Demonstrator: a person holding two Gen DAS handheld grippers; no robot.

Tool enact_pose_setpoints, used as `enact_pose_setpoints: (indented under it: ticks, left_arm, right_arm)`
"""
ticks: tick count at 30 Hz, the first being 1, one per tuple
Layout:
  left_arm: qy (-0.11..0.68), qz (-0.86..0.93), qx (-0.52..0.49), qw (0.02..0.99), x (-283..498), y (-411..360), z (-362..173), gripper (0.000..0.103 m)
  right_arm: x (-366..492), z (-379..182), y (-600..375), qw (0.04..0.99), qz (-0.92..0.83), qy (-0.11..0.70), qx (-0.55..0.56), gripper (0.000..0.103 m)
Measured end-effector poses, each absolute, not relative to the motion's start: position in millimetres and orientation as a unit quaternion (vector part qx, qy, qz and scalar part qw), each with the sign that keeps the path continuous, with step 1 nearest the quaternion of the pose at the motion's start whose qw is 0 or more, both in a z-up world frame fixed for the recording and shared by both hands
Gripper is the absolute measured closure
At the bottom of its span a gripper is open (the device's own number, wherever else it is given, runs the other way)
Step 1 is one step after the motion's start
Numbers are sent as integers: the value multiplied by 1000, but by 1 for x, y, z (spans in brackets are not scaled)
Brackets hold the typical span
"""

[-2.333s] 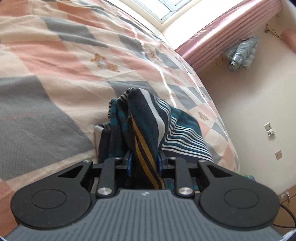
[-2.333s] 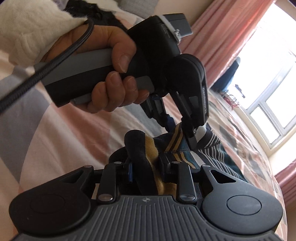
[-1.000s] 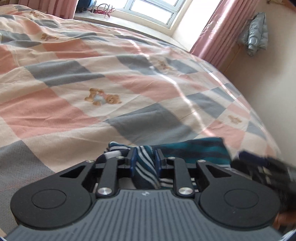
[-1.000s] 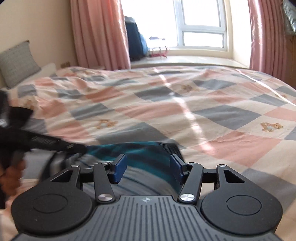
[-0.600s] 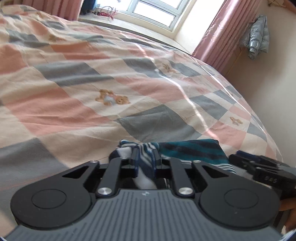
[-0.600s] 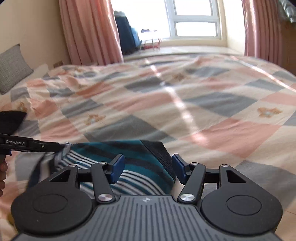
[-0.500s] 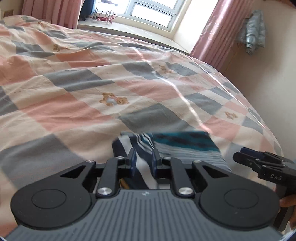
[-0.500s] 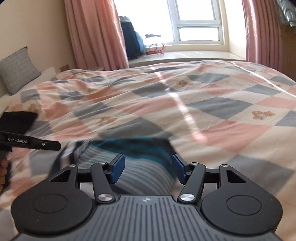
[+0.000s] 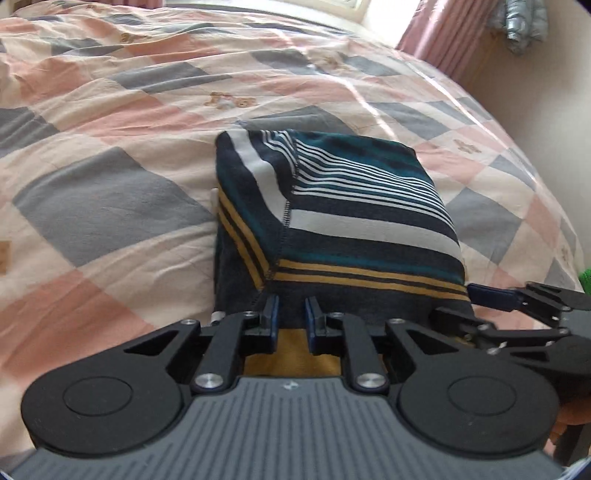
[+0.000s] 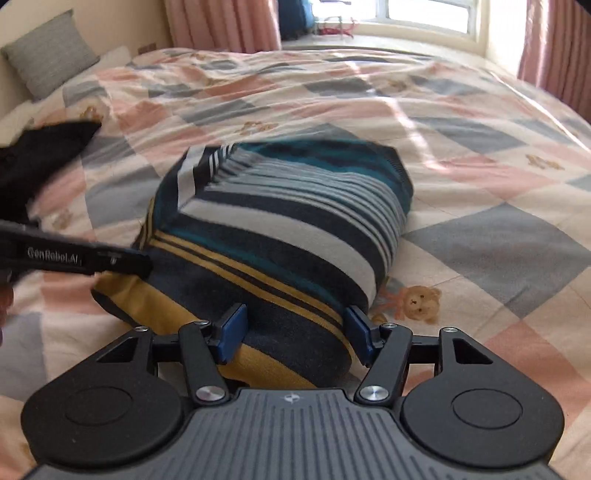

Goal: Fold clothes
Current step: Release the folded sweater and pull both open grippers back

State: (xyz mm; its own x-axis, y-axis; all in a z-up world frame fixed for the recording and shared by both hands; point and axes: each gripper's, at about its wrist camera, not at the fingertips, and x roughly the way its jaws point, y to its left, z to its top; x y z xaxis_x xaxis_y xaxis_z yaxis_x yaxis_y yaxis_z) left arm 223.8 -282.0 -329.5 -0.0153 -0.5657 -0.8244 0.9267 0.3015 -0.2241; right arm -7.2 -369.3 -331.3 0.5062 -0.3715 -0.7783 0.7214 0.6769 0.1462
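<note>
A folded striped garment point(image 9: 351, 206), navy, teal and white with yellow bands, lies as a neat rectangle on the checked quilt point(image 9: 110, 206). My left gripper point(image 9: 291, 306) is at its near left edge, jaws narrow with the navy and yellow hem between them. In the right wrist view one left finger point(image 10: 110, 260) rests at the slightly raised yellow corner. My right gripper point(image 10: 295, 328) is open wide and low, straddling the near right edge of the garment point(image 10: 288, 221) without pinching it. One of its fingers point(image 9: 495, 295) shows at the garment's right corner.
A black garment point(image 10: 40, 147) lies on the quilt point(image 10: 498, 240) to the left, with a grey pillow point(image 10: 48, 51) behind it. Pink curtains point(image 10: 221, 22) and a window are at the far side. A silver jacket point(image 9: 524, 18) hangs by the right wall.
The garment went from a bunch held up by both grippers to a flat folded rectangle on the quilt. My right gripper let go and opened, and both grippers came down to the near edge.
</note>
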Motion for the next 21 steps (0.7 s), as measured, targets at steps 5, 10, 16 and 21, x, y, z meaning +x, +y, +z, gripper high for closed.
enact_pose_setpoints:
  ticks: [5, 10, 16, 21]
  left_arm:
    - [438, -496, 250, 707, 202, -260, -261, 76]
    - [420, -454, 273, 737, 164, -230, -207, 64]
    - [408, -420, 257, 769, 99, -183, -159, 60]
    - [403, -394, 245, 789, 37, -144, -127, 56]
  right_arm:
    - [-38, -276, -349, 825, -351, 339, 285, 35]
    - [-63, -240, -326, 827, -338, 323, 313, 31]
    - [-107, -192, -299, 853, -300, 301, 302, 28]
    - [-157, -153, -276, 871, -279, 282, 290, 23]
